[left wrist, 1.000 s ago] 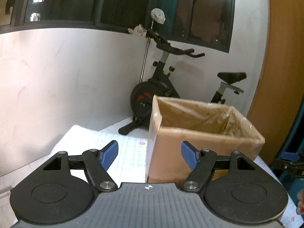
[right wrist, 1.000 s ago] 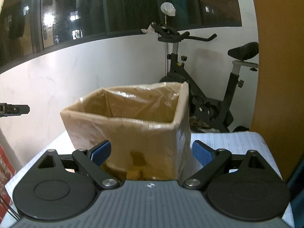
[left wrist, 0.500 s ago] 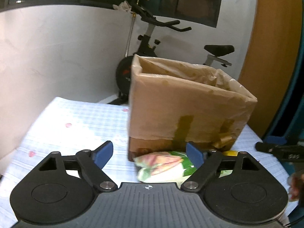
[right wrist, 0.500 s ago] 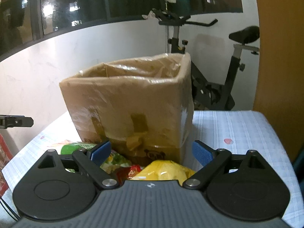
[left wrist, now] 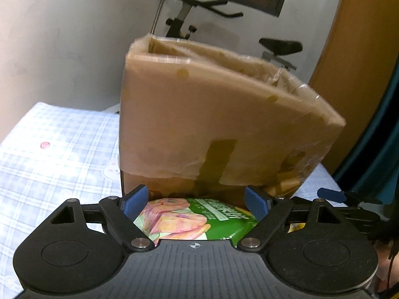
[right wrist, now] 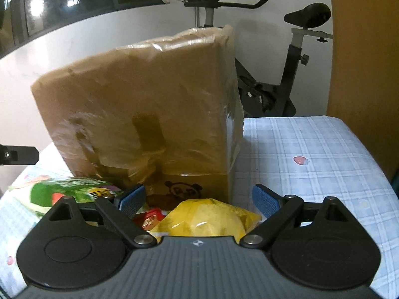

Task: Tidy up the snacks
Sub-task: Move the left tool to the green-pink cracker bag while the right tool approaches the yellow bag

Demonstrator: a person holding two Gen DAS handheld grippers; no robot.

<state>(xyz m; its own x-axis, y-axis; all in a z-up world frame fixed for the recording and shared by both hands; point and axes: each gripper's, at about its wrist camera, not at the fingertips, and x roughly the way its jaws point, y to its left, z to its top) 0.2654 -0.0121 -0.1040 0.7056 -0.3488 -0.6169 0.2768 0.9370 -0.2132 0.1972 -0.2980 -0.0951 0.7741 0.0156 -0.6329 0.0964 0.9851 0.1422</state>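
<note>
A tall cardboard box (left wrist: 199, 124) lined with clear plastic stands on the checked tablecloth (left wrist: 62, 154). At its foot lies a green snack bag (left wrist: 189, 221) with a pink picture. It lies below and between the fingers of my left gripper (left wrist: 196, 200), which is open and does not press on it. In the right wrist view the same box (right wrist: 149, 114) fills the middle. A yellow bag (right wrist: 209, 216) and a red packet (right wrist: 149, 218) lie between the spread fingers of my right gripper (right wrist: 198, 199), also open. The green bag (right wrist: 67, 189) lies to its left.
An exercise bike (right wrist: 274, 94) stands behind the table by the white wall. A wooden panel (right wrist: 361, 49) rises at the right. The cloth (right wrist: 311, 154) runs on to the right of the box. One blue fingertip (left wrist: 329, 194) of the right gripper shows in the left view.
Both grippers have sunk and tipped down towards the table. The box now looms above them, and the snack bags have come into view between the fingers. The left jaws stand a little wider.
</note>
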